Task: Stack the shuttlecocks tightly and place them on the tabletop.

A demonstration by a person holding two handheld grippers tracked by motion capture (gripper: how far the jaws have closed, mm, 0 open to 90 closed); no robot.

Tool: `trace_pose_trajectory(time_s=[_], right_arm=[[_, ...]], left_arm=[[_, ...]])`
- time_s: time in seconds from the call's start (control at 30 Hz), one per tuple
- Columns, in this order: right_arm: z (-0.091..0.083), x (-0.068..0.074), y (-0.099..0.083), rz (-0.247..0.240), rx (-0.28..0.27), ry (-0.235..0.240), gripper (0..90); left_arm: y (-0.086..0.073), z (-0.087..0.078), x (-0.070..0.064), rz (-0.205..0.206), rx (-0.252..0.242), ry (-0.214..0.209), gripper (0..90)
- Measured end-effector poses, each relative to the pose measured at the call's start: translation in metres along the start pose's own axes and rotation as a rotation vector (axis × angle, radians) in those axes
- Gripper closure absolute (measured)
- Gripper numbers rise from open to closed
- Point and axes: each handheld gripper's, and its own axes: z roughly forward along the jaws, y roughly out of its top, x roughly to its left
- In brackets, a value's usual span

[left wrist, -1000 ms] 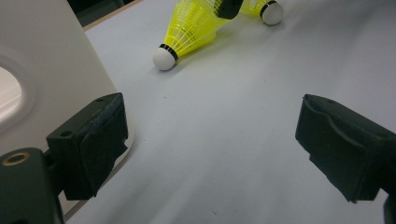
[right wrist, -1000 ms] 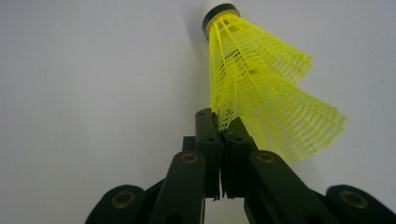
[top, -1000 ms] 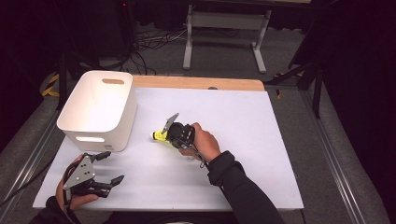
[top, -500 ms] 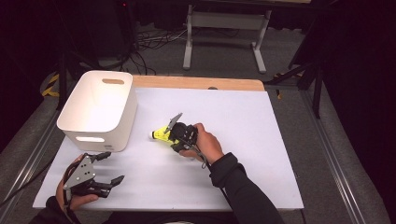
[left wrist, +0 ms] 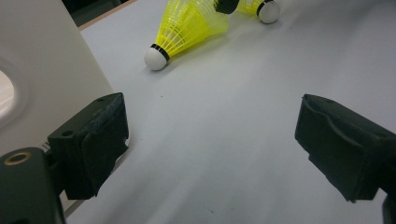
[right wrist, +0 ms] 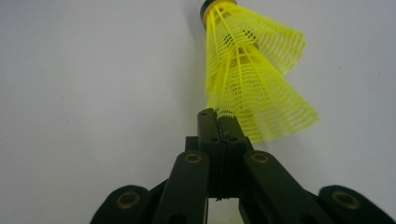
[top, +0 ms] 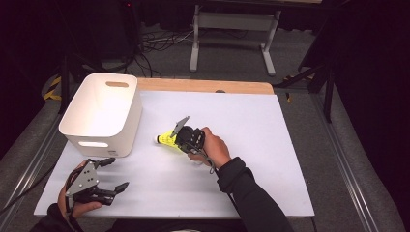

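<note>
Yellow shuttlecock lies on its side on the white worktop, just right of the white bin; right claw clamped on the skirt's rim; a second one lies close beside. Likely feather-light; mesh skirt springy, crushable, so pinch gently at the rim; cork nose is firmer but rounder. Left claw spread apart, empty, near the bin's front.

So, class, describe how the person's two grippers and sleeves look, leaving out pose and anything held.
Both grippers are black, each with two blocky jaws. The left gripper carries a grey three-cornered plate on top; brass-coloured rivets mark its linkage. The right gripper has the same brass-coloured rivets on its black arms. The person wears dark long sleeves.
</note>
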Motion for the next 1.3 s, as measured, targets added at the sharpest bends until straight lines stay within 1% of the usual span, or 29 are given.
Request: trace_pose_trajectory(time_s=[0.07, 0.1, 0.17, 0.27, 0.3, 0.33, 0.37, 0.47, 0.5, 0.53, 0.6, 0.63, 0.67, 0.7, 0.73, 0.77, 0.8, 0.83, 0.87, 0.93, 0.97, 1.0, 1.03, 1.07, 1.13, 1.17, 1.2, 1.27, 1.3], right_arm=[[-0.003, 0.002, 0.001, -0.024, -0.033, 0.01, 90.0], [-0.004, 0.003, 0.002, -0.034, -0.043, 0.007, 90.0], [-0.004, 0.004, 0.002, -0.042, -0.045, 0.011, 90.0], [-0.004, 0.006, 0.002, -0.07, -0.05, 0.016, 90.0], [-0.003, 0.006, 0.002, -0.079, -0.038, 0.018, 90.0], [-0.002, 0.006, 0.002, -0.082, -0.026, 0.008, 90.0], [0.0, 0.006, 0.002, -0.092, -0.01, -0.012, 90.0], [0.003, 0.005, 0.002, -0.103, 0.023, -0.02, 90.0], [0.004, 0.004, 0.002, -0.111, 0.032, -0.036, 89.4], [0.005, 0.004, 0.002, -0.108, 0.033, -0.041, 88.5], [0.005, 0.003, 0.002, -0.095, 0.02, -0.034, 81.3], [0.005, 0.003, 0.002, -0.095, 0.02, -0.034, 81.3], [0.006, 0.003, 0.002, -0.089, 0.019, -0.036, 79.1], [0.007, 0.003, 0.002, -0.103, 0.027, -0.031, 74.6], [0.008, 0.003, 0.003, -0.096, 0.028, -0.032, 74.1], [0.009, 0.003, 0.003, -0.097, 0.03, -0.043, 74.4], [0.009, 0.002, 0.004, -0.111, 0.042, -0.052, 74.4], [0.01, 0.002, 0.004, -0.107, 0.04, -0.052, 74.6], [0.011, 0.002, 0.004, -0.1, 0.028, -0.049, 76.5], [0.011, 0.002, 0.005, -0.102, 0.024, -0.057, 83.0], [0.011, 0.002, 0.005, -0.117, 0.025, -0.06, 87.5], [0.011, 0.003, 0.005, -0.114, 0.022, -0.056, 89.2], [0.012, 0.003, 0.005, -0.126, 0.028, -0.051, 90.0], [0.012, 0.004, 0.005, -0.125, 0.027, -0.043, 90.0], [0.012, 0.005, 0.005, -0.143, 0.031, -0.033, 90.0], [0.012, 0.005, 0.004, -0.14, 0.033, -0.035, 90.0], [0.012, 0.005, 0.004, -0.15, 0.034, -0.04, 90.0], [0.011, 0.005, 0.003, -0.125, 0.026, -0.047, 87.8], [0.01, 0.004, 0.002, -0.129, 0.027, -0.056, 86.3]], left_arm=[[0.0, 0.0, 0.0, -0.001, 0.0, -0.001, 10.5], [0.0, 0.0, 0.0, 0.0, 0.001, -0.001, 10.5], [0.0, 0.0, 0.0, 0.002, 0.001, -0.004, 10.5], [0.0, 0.0, -0.001, 0.003, 0.002, -0.006, 10.5], [0.0, 0.0, -0.001, 0.003, 0.002, -0.006, 10.5], [0.0, 0.0, 0.0, 0.004, 0.002, -0.006, 10.5], [0.0, 0.0, 0.0, 0.003, 0.002, -0.007, 10.5], [0.0, 0.001, -0.001, 0.002, 0.002, -0.009, 10.6], [0.0, 0.001, -0.001, 0.003, 0.003, -0.009, 10.6], [0.0, 0.001, -0.001, 0.003, 0.004, -0.011, 10.6], [0.0, 0.001, -0.001, 0.003, 0.006, -0.012, 10.5], [0.0, 0.001, -0.001, 0.003, 0.006, -0.012, 10.5], [0.0, 0.001, -0.001, 0.004, 0.005, -0.014, 10.5], [0.0, 0.001, -0.001, 0.004, 0.006, -0.014, 10.5], [0.0, 0.001, -0.001, 0.005, 0.007, -0.011, 10.5], [0.0, 0.002, -0.001, 0.003, 0.006, -0.012, 10.6], [0.0, 0.001, -0.001, 0.002, 0.005, -0.012, 10.5], [0.0, 0.001, -0.001, 0.003, 0.004, -0.014, 10.6], [0.0, 0.001, -0.001, 0.003, 0.004, -0.014, 10.6], [0.0, 0.001, -0.001, 0.001, 0.002, -0.014, 10.6], [0.0, 0.001, -0.001, 0.001, 0.003, -0.014, 10.6], [-0.001, 0.001, -0.001, 0.001, 0.002, -0.015, 10.7], [-0.001, 0.001, -0.001, 0.002, 0.002, -0.015, 10.7], [-0.001, 0.001, -0.001, 0.001, 0.002, -0.014, 10.7], [-0.001, 0.0, 0.0, 0.003, 0.001, -0.013, 10.7], [0.0, 0.0, 0.0, 0.004, 0.002, -0.013, 10.7], [0.0, 0.0, 0.0, 0.004, 0.002, -0.012, 10.7], [0.0, 0.0, 0.0, 0.002, 0.003, -0.012, 10.8], [0.0, 0.001, 0.0, 0.004, 0.003, -0.012, 10.8]])
